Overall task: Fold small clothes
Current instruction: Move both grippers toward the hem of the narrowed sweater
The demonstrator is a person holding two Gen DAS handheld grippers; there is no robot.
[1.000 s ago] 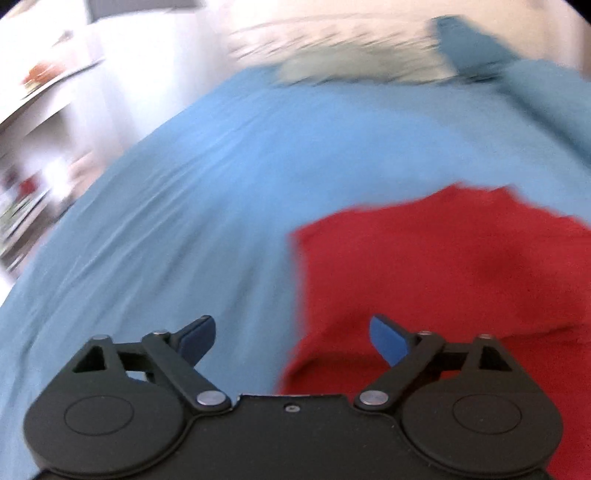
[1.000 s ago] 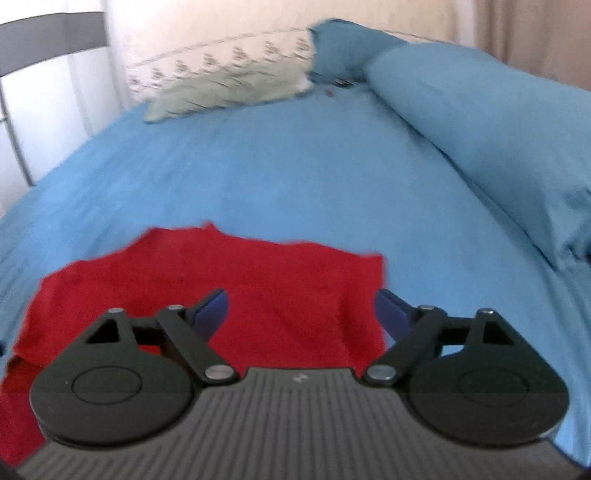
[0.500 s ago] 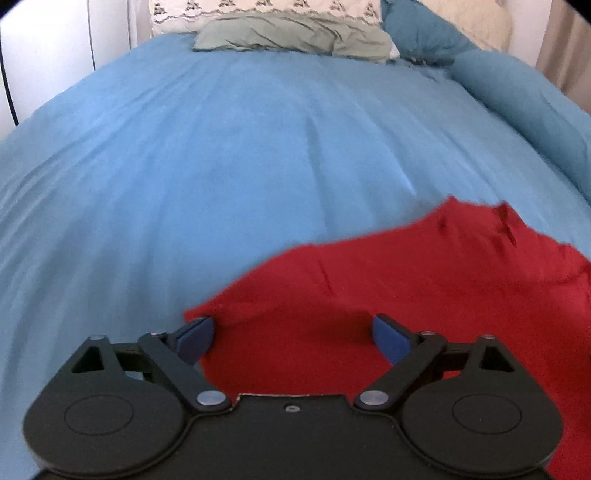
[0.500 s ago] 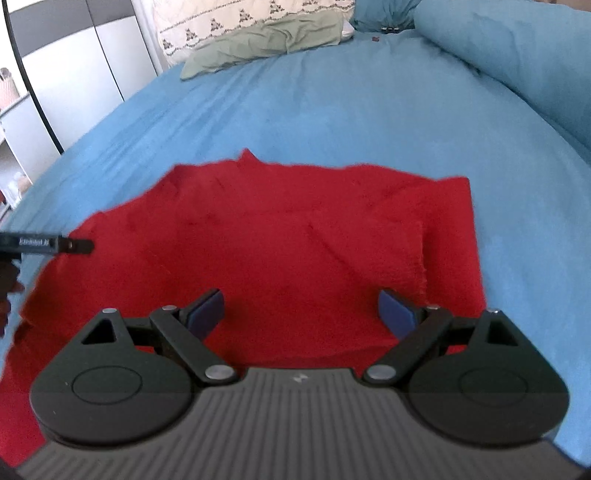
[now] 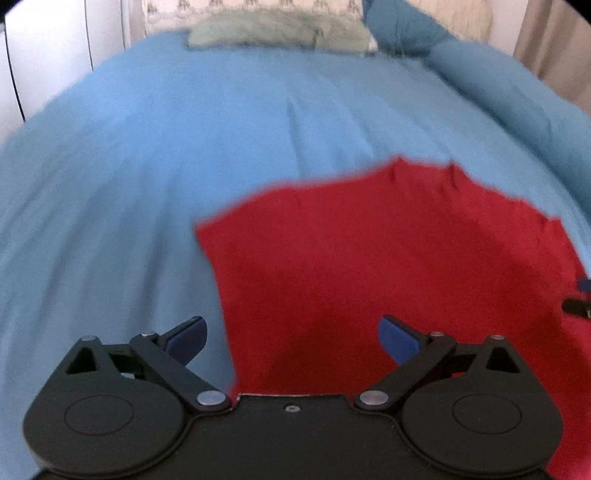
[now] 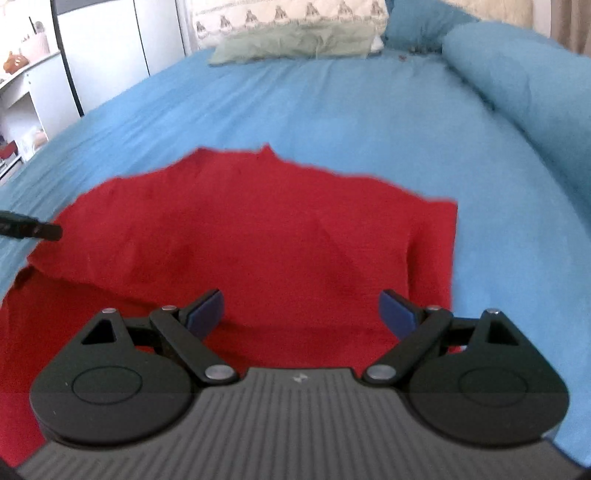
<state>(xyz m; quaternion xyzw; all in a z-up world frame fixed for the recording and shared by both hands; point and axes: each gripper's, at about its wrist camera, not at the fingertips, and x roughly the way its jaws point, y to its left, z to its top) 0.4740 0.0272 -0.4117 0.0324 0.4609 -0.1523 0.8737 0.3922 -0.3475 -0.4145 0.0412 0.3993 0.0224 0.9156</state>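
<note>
While nothing is yet gripped, left gripper [image 5: 291,332] hovering with blue fingers [image 5: 186,334] spread wide, straddling the near left edge of the red garment [image 5: 388,266]: one pad over bare sheet, the other over cloth. Probably lined up that way to take that side edge for a fold. Right gripper [image 6: 301,308] likewise spread wide and empty, poised low over the garment's near right part, both pads above red fabric.

Garment lying flat on the blue bedsheet [image 6: 332,110], near the foot of the bed. Already partly doubled, it seems: a raised layer edge crossing the garment's near left part in the right wrist view, a narrow turned-in strip along its right side. Neckline points at the garment's far edge. Outline blurred in both views, so exact hem lines hard to read.

Beyond the garment's far edge, open sheet with only soft wrinkles, so plenty of room to carry a fold away. Left of the garment, more bare sheet up to the bed's edge and the white cabinets [image 6: 110,55]. Right of the garment, a rolled blue duvet [image 6: 517,81], well apart. Farthest beyond the garment, a grey-green pillow [image 6: 295,46] against a patterned pillow [image 6: 288,16].
</note>
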